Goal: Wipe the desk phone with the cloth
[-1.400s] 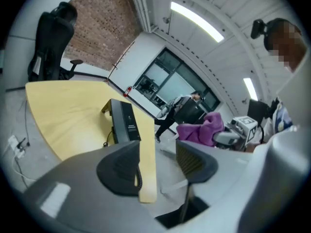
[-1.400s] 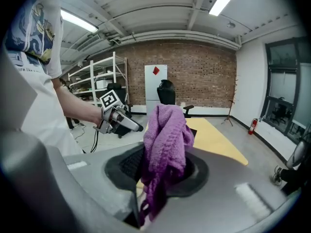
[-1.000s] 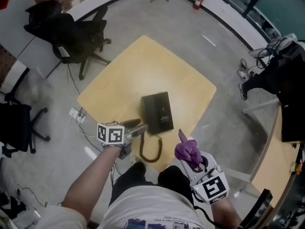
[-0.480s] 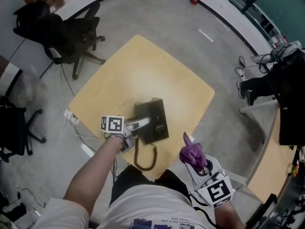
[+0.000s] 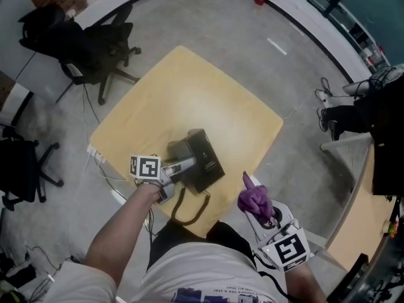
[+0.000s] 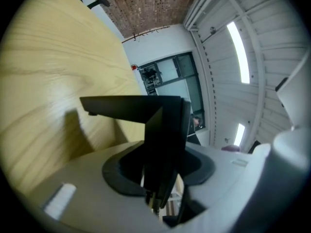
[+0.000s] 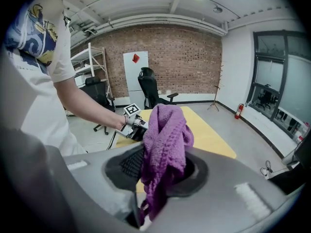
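Head view first: the desk phone (image 5: 203, 156) is seen just below the middle of the frame, near the lower edge of the pale wooden table (image 5: 189, 93), sitting at an angle. It looks tipped, though that can't be fully confirmed. Its curly cord (image 5: 189, 210) is looped down over the table edge toward the bottom of the frame.

The left gripper (image 5: 183, 166) is parked at the phone's left side. In the left gripper view its jaws (image 6: 158, 188) have just been closing, and a black panel of the phone (image 6: 160, 125) is now pinched between them. Which part of the phone that is can't be made out.

The purple cloth (image 5: 254, 197) is clamped in the right gripper (image 5: 262, 213), lower right of the frame, off the table edge and apart from the phone. In the right gripper view the cloth (image 7: 165, 144) is bunched up between the jaws (image 7: 155, 188), which are pressed onto it.

As for writing, not much can be read. Black-and-white square markers are shown on both cubes (image 5: 145, 167) (image 5: 285, 248). A blue print is seen on the shirt (image 7: 36, 18), not legible. A small red diamond sign (image 7: 137, 58) is stuck on a white panel in the background, too small to read. No lettering on the phone can be made out.
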{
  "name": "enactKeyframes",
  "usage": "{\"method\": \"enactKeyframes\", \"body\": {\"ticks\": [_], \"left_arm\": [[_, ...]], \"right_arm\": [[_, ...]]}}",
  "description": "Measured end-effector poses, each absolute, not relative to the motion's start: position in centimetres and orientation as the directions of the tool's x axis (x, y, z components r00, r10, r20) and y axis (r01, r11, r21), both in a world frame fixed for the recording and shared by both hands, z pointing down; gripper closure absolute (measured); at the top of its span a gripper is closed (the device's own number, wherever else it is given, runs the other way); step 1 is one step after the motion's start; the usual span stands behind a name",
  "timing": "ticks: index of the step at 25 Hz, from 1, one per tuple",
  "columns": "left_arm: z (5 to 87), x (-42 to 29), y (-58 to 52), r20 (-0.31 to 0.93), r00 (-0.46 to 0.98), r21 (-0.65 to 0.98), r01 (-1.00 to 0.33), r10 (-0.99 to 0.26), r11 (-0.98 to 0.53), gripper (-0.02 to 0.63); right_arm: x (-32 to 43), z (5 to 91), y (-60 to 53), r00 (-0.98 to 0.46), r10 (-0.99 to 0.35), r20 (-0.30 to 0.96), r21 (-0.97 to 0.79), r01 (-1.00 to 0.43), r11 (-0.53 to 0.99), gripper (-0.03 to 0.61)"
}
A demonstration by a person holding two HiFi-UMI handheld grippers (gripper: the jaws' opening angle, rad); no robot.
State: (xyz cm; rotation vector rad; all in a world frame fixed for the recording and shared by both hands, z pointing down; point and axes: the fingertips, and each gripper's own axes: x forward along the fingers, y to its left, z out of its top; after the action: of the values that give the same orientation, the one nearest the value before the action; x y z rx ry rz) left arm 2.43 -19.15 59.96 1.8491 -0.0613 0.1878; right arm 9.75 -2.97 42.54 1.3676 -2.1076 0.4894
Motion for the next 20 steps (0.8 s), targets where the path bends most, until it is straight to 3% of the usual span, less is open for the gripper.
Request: {"method": "enactKeyframes", "body": {"ticks": [14,20], "left_arm": [[50.1,2.0,-14.0,0.137,0.989,0.909,-0.150,-0.061,-0.390,0.433],[47.9,2.5,-11.3,0.105,0.991,0.917,-0.130,-0.085,-0.376,0.433]], "right_arm": [[5.4,37.5,-11.0,-0.522,-0.729,0.442,0.084,-0.785,0.614,0.472],[2.6,38.2,-12.7,-0.577,-0.698,0.424,0.124,-0.726,0.676,0.472]]}}
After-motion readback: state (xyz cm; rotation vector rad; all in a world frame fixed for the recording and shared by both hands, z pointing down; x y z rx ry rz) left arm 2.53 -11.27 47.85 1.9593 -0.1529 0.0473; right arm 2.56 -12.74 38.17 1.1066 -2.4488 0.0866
